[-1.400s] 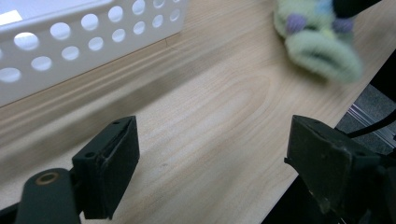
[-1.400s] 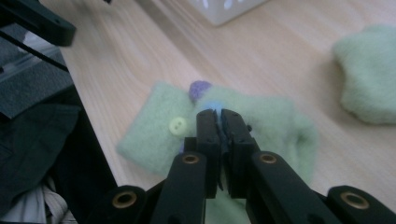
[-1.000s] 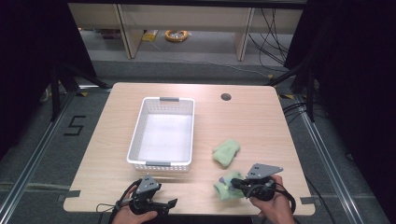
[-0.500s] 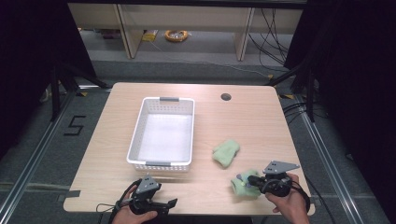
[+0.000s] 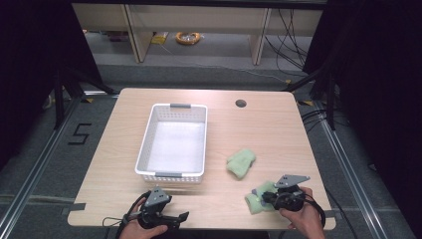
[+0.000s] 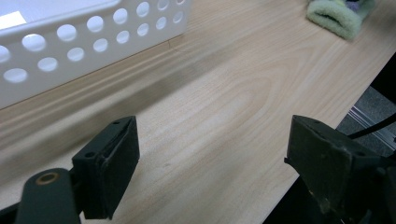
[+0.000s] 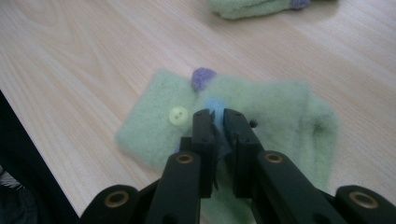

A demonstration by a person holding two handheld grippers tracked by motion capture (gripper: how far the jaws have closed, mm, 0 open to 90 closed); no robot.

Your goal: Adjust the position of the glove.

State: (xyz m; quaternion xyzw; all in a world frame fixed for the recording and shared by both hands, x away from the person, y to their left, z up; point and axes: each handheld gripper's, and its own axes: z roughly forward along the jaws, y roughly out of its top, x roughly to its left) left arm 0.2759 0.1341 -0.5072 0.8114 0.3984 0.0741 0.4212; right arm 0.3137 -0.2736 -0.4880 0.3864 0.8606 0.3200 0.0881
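Observation:
A light green felt piece (image 7: 271, 102) with a pale button (image 7: 178, 115) and a purple patch lies flat on the table near the front right (image 5: 259, 200). My right gripper (image 7: 218, 122) points down onto it. Its jaws have just been opening and stand a narrow gap apart, with a blue tab of the felt still between them. In the high view the right gripper (image 5: 266, 197) sits at the felt's right edge. A second green felt piece (image 5: 241, 162) lies farther back (image 7: 252, 6). My left gripper (image 6: 210, 158) rests open over bare wood at the front left (image 5: 180, 217).
A white perforated basket (image 5: 149, 134) stands left of centre, and its wall (image 6: 93, 42) is close ahead of the left gripper. The table's front edge runs just behind both hands. A round cable hole (image 5: 241, 103) sits at the back right. A green felt piece (image 6: 338, 16) lies beyond.
My right hand has shifted to the right and lower with the green felt piece, which now lies flat on the table. Its jaws have parted slightly. The left hand has not moved.

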